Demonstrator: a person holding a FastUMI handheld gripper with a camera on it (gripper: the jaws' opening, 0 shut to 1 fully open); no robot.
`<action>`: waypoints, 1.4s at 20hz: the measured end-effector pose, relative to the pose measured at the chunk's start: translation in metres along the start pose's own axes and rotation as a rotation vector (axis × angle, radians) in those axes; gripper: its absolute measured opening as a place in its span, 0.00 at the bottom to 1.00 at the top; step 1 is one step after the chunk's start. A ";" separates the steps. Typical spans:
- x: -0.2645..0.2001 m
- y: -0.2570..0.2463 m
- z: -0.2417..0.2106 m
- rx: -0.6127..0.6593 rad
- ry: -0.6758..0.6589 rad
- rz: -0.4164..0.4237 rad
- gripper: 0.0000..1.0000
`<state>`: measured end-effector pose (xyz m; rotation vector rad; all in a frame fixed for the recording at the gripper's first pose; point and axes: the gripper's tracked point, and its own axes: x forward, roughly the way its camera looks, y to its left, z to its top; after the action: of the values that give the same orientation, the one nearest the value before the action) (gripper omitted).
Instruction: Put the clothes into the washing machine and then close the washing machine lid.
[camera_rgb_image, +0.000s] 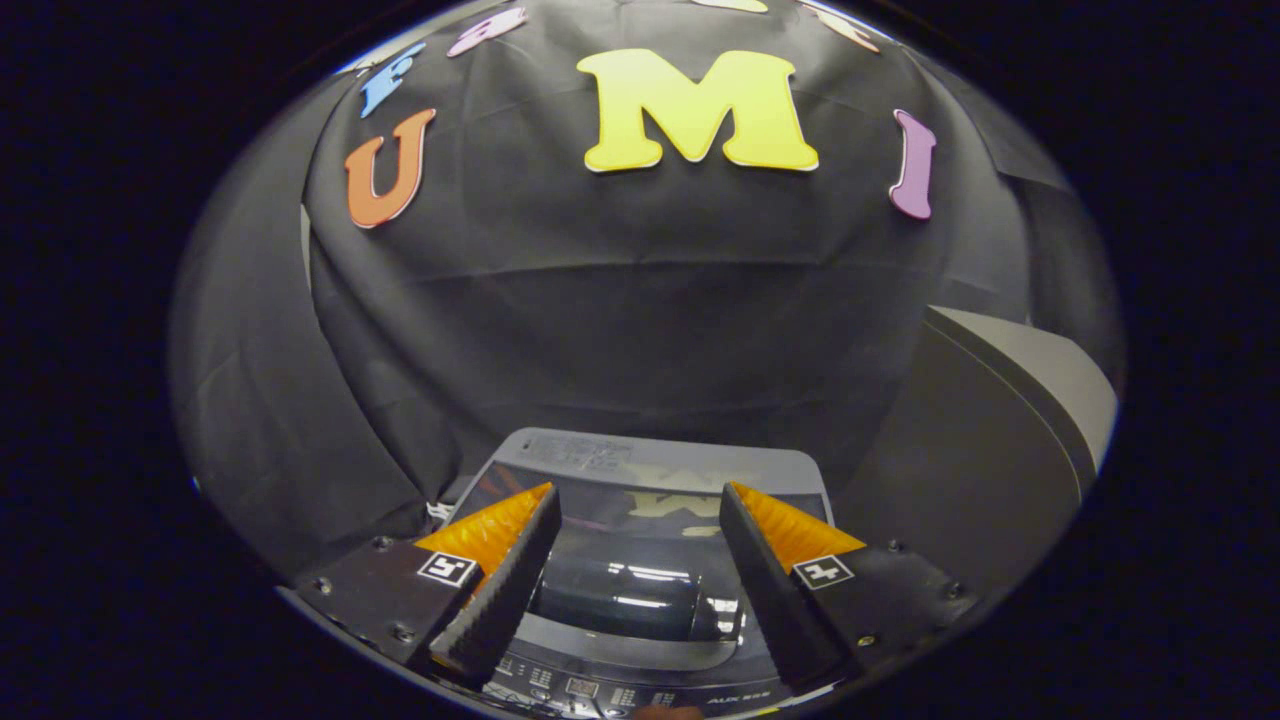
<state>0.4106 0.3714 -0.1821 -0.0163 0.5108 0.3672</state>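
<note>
While claw gapes empty, washing machine lid lies shut, lengthwise ahead

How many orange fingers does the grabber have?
2. One finger is on the left and one finger on the right, spread apart with nothing between them, above the washing machine and its closed glass lid.
</note>
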 end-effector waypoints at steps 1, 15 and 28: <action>-0.001 0.000 -0.003 -0.002 0.003 0.001 1.00; -0.160 -0.042 0.007 -0.045 -0.196 0.058 1.00; -0.439 -0.137 -0.064 0.023 -0.359 -0.128 1.00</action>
<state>0.0724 0.0876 -0.0376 0.0381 0.1576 0.2314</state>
